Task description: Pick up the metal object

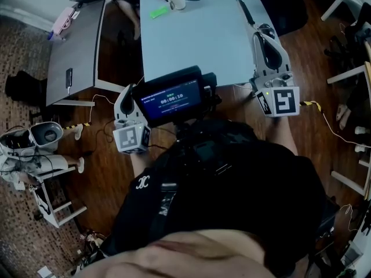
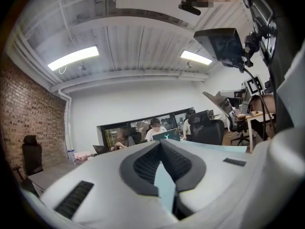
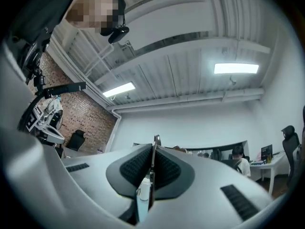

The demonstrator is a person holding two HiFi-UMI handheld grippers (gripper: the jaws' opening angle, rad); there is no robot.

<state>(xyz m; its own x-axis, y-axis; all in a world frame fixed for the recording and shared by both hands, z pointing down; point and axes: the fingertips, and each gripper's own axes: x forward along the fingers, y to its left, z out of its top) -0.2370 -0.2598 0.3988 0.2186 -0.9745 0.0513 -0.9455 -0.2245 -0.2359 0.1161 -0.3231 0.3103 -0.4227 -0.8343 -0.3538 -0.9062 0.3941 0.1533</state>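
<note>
The thin metal object (image 3: 156, 139) stands edge-on, clenched in our right tool (image 3: 152, 149), above the pale table (image 1: 197, 39), upper right. So narrow a hold risks pivot or slip. Left tool (image 2: 161, 144) closed, empty.

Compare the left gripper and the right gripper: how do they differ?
The right gripper is clamped on a thin metal object that sticks out past its tips; the left gripper has nothing between its pads. In the head view the right gripper reaches over the pale table, the left gripper sits back beside the screen. Both are white with dark ribbed pads, jaws together.
</note>
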